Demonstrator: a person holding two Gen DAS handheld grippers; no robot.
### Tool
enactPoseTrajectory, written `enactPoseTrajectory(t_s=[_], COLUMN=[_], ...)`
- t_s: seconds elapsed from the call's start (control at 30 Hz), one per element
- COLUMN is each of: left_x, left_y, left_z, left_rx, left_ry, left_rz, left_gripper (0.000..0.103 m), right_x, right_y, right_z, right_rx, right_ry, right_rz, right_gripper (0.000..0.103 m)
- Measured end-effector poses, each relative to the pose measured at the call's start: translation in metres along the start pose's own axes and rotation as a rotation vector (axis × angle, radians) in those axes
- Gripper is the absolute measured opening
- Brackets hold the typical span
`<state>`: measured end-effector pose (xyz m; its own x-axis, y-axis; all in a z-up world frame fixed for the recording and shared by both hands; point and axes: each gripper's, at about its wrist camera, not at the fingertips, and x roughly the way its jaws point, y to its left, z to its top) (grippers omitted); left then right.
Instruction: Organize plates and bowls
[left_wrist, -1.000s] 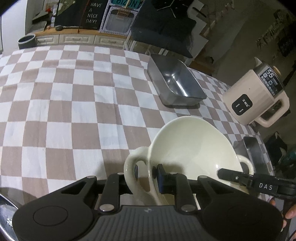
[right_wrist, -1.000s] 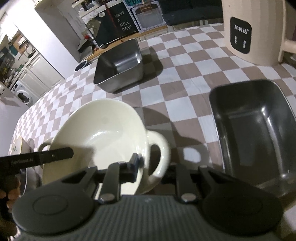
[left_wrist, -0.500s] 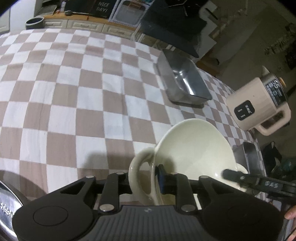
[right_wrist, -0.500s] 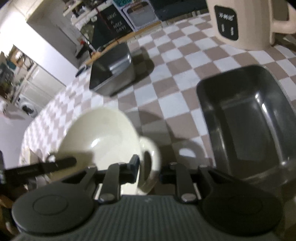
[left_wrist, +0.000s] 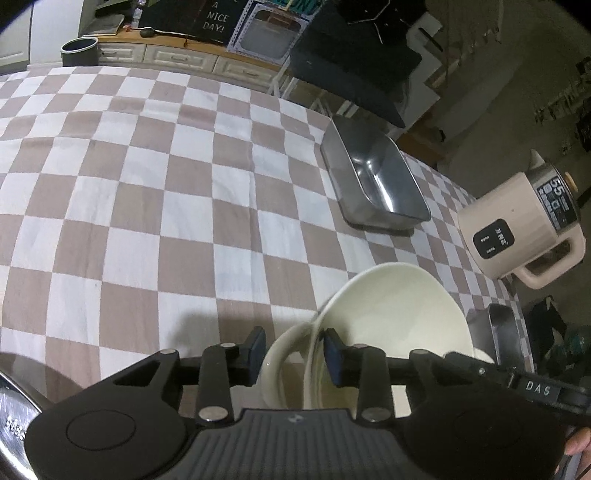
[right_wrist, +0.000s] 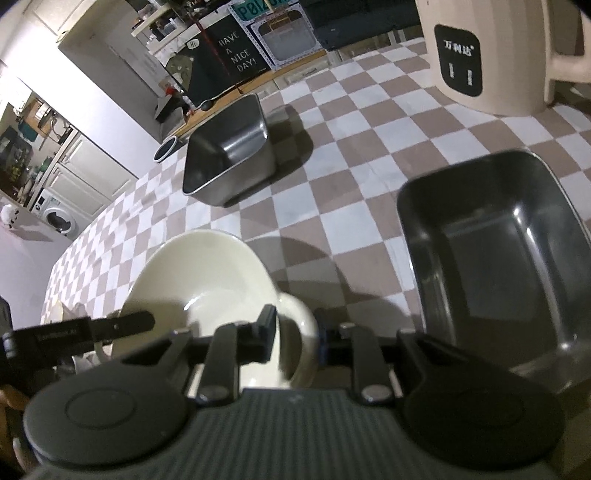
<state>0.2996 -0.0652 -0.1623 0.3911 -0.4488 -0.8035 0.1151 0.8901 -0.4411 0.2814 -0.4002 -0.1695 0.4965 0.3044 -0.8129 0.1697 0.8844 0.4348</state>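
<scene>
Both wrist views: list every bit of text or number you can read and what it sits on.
"HAVE A NICE DAY!" – black sign behind the table.
"55" – display on top of the beige kettle.
"DAS" – label on the right gripper, seen from the left wrist.
"P8…" – teal plate, rest cut off.
Chinese characters – kettle's black panel.
Left gripper's label: too blurred to read.

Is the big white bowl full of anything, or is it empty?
Empty. The white bowl shows only its bare, shiny cream inside in both views, with nothing lying in it.
</scene>
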Motion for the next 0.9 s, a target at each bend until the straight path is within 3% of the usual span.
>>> enactPoseTrajectory(t_s=[0.3, 0.67, 0.9], left_x=[-0.0061, -0.0093, -0.0104], left_y=[-0.0084, -0.0049, -0.0074], left_z=[0.0019, -0.0015, -0.0053], left_rx=[0.097, 0.085, 0.127], left_ry=[0.001, 0.031, -0.002], left_rz=[0.018, 0.016, 0.014], left_gripper=[0.031, 0.028, 0.028], right_x=[-0.0004, 0.0020, 0.0020], right_y=[0.0036, 0.0059, 0.0088], right_z=[-0.0008, -0.0008, -0.0015], right_rx=[-0.007, -0.034, -0.057], right_ry=[-0.004, -0.006, -0.004], right_rz=[-0.022, -0.029, -0.039], right_gripper=[0.027, 0.027, 0.027])
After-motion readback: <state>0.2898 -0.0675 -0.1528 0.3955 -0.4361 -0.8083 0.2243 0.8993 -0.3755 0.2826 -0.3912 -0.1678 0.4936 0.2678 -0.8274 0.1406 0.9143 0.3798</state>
